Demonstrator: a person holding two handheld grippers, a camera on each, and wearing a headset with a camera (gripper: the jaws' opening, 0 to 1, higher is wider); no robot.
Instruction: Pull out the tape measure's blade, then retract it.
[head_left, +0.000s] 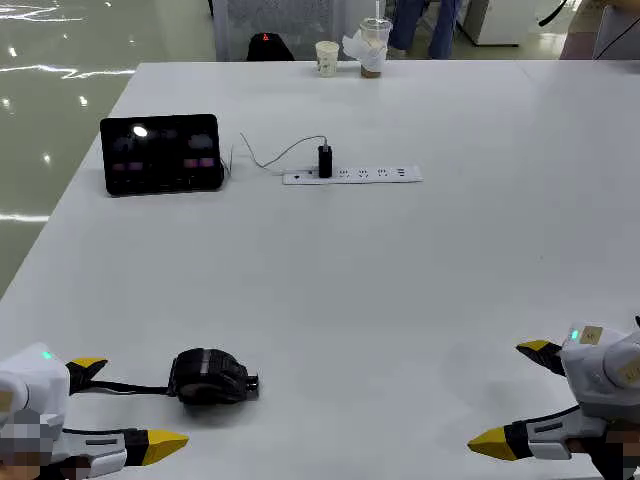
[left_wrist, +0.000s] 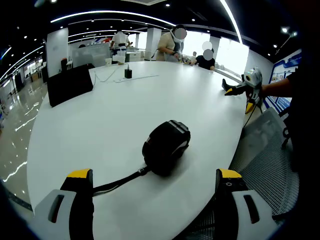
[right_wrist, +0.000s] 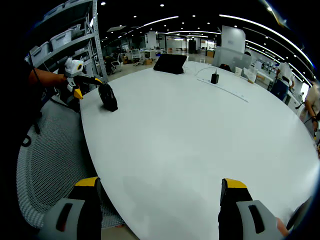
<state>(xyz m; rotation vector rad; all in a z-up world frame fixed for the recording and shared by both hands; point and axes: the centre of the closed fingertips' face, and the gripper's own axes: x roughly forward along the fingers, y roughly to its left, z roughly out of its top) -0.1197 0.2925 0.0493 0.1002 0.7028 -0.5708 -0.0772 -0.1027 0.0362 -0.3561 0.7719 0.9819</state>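
The black tape measure (head_left: 210, 376) lies on its side close to the desk's (head_left: 380, 280) near left corner, its black strap (head_left: 130, 387) trailing back toward the near edge. Just behind it the left gripper (head_left: 135, 400) hovers with its yellow-tipped jaws spread wide, touching nothing. Well off along the near edge, toward the right corner, the right gripper (head_left: 497, 395) has its jaws apart too, holding nothing. Toward the far left corner stands a dark tablet (head_left: 160, 153), with a white power strip (head_left: 350, 175) beside it.
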